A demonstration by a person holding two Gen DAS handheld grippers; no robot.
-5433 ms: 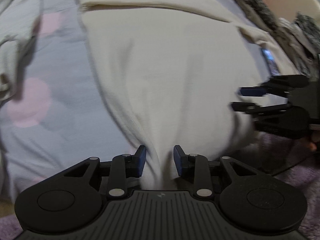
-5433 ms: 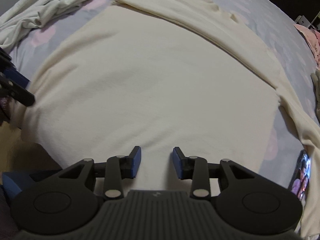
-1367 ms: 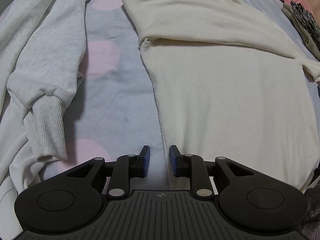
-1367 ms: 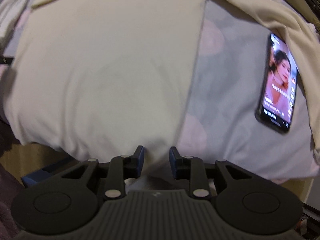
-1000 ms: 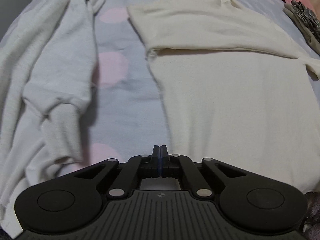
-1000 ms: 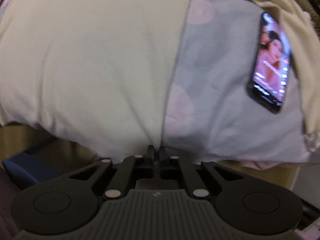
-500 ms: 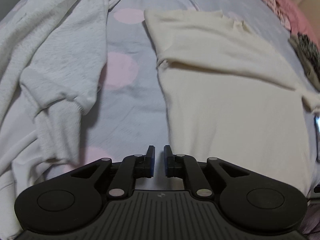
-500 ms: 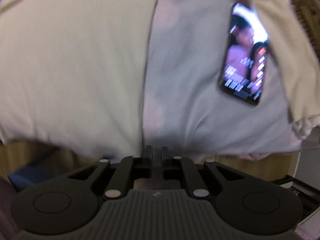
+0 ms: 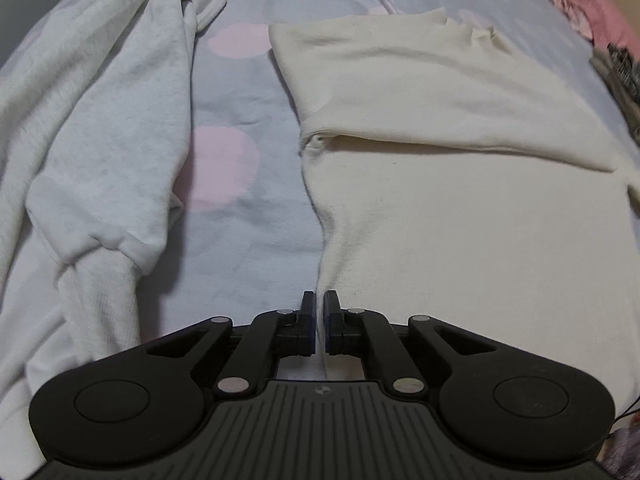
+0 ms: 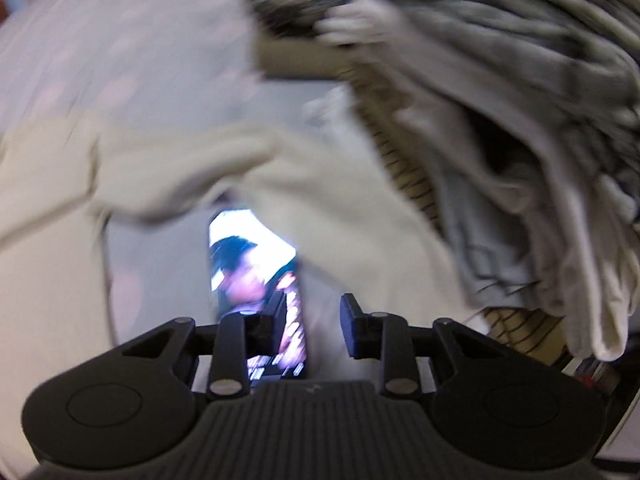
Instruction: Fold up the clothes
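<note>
1. The cream sweater (image 9: 460, 216) is laid out flat on the bedsheet (image 9: 240, 92), taking up the right half of the left wrist view. One sleeve is folded across the chest, so there's a diagonal folded edge running over the body. Soft knit, no print, and a small collar shows at the far end.
2. The left gripper (image 9: 319, 322) sits right at the sweater's near left side edge. The jaws are pinched nearly together, with a thin bit of that side edge caught between the blue pads.
3. The right gripper (image 10: 310, 326) is over by the sweater's other sleeve (image 10: 224, 168), which trails across the sheet in the right wrist view. Its jaws are partway apart and opening, with nothing gripped; the cream fabric and a phone (image 10: 256, 276) lie under the gap. That whole view is pretty motion-blurred.
4. Writing: nothing readable. The phone screen is lit with a video of a person and some text lines, all too smeared to read.
5. Counts: one cream sweater, one pale grey sweatshirt (image 9: 104, 132) lying left of it with a strip of sheet between them, one phone, two grippers. There's also a heap of grey and striped clothes (image 10: 500, 100) on the right; can't count the pieces. Something pink (image 9: 580, 4) lies at the far right corner of the bed.
6. The sheet is lilac-grey with pink dots.
</note>
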